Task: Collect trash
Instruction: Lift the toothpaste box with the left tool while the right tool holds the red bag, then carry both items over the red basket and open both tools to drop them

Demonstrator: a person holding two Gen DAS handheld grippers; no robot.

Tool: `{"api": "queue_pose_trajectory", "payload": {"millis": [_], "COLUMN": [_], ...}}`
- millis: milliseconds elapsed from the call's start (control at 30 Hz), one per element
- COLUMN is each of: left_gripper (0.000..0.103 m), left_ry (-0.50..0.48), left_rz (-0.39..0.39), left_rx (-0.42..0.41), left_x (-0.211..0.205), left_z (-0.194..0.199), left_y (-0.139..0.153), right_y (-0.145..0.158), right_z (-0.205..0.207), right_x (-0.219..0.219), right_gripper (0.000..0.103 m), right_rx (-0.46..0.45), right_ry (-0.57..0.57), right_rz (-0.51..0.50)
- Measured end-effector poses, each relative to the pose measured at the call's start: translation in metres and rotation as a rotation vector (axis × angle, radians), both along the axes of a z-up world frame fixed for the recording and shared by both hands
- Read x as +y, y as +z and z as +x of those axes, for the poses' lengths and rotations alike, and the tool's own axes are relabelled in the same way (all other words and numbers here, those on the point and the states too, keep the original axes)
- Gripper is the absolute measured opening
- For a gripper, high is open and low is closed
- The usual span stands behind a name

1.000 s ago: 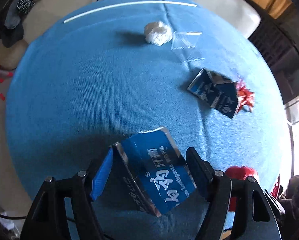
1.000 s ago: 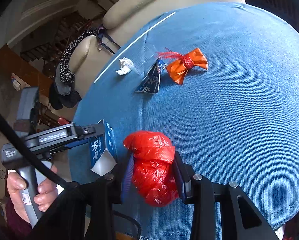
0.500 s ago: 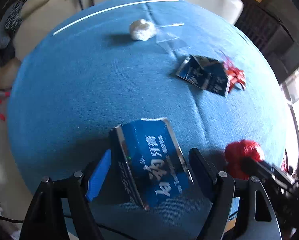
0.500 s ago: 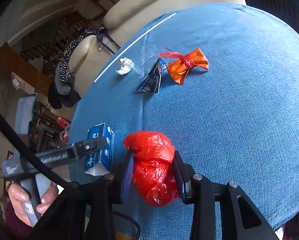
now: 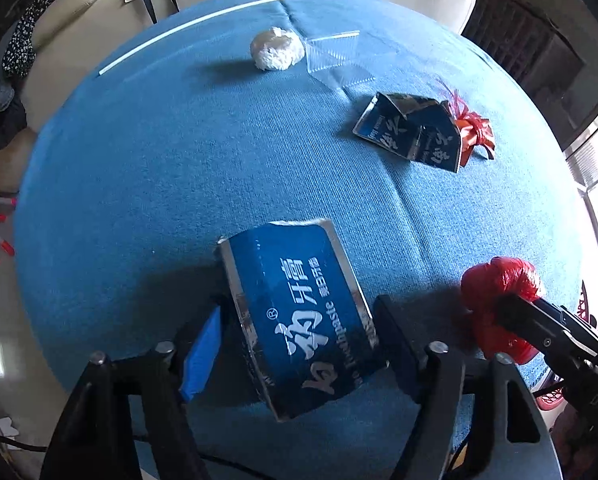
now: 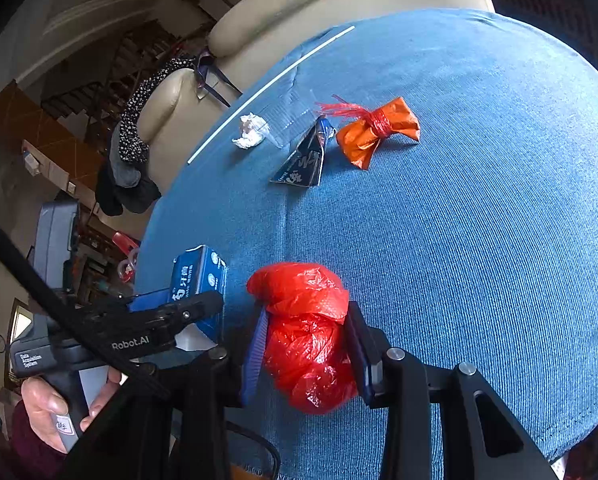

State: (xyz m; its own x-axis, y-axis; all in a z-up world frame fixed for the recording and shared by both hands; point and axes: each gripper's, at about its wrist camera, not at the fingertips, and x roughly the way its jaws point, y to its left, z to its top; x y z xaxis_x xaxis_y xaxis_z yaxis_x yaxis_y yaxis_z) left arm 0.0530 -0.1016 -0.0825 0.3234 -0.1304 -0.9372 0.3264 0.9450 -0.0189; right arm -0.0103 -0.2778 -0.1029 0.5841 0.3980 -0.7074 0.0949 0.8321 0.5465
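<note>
A blue toothpaste box (image 5: 299,316) lies on the blue tablecloth (image 5: 139,160), between the jaws of my left gripper (image 5: 299,350). Those jaws are closing. The right finger is at the box's edge, while a small gap shows beside the left blue pad (image 5: 201,354). In the right wrist view the same box (image 6: 199,276) sits half behind the left gripper (image 6: 171,316), held by a person's hand (image 6: 47,412). My right gripper (image 6: 307,354) is shut on a crumpled red plastic bag (image 6: 307,332), which also shows at the right of the left wrist view (image 5: 499,288).
Farther back lie a white paper ball (image 5: 277,48), a clear plastic piece (image 5: 335,60), a crushed dark blue carton (image 5: 411,132) and an orange bag tied with red string (image 6: 375,130). A thin white strip (image 5: 219,12) lies near the far edge. A cream sofa (image 6: 299,8) stands behind.
The left gripper has rolled a little, so the box now sits squarer between its jaws, which have narrowed slightly. The right gripper and the red bag have not moved.
</note>
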Motion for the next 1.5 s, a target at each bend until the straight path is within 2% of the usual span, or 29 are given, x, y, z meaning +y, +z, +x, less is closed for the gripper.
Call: {"api": "queue_pose_trajectory", "payload": {"millis": [133, 433, 733, 1100, 1333, 1500], "left_gripper": [0.064, 0.063, 0.063, 0.063, 0.063, 0.063], "left_ry": [-0.009, -0.040, -0.150, -0.284, -0.404, -0.491], "left_rz": [-0.020, -0.054, -0.106, -0.148, -0.187, -0.218], "left_rx": [-0.016, -0.093, -0.241, -0.332, -0.351, -0.326], "left_x": [0.005, 0.010, -0.011, -0.038, -0.066, -0.092], "left_z": [0.002, -0.008, -0.035, -0.075, -0.102, -0.120], "left_y": [0.003, 0.014, 0.054, 0.082, 0.092, 0.096], "right_y": [0.002, 0.009, 0.027, 0.045, 0.060, 0.068], "right_z": [0.001, -0.002, -0.018, -0.066, -0.108, -0.142], "right_x": [0.004, 0.010, -0.006, -0.038, -0.065, -0.087], "right_gripper": [0.040, 0.040, 0.040, 0.040, 0.040, 0.040], "right_rx": [-0.003, -0.027, -0.072, -0.109, -0.138, -0.153], "right_ry": [0.005, 0.008, -0.056, -0.167, -0.260, -0.327], "right_rz": [-0.024, -0.060, -0.071, -0.106, -0.123, -0.130]}}
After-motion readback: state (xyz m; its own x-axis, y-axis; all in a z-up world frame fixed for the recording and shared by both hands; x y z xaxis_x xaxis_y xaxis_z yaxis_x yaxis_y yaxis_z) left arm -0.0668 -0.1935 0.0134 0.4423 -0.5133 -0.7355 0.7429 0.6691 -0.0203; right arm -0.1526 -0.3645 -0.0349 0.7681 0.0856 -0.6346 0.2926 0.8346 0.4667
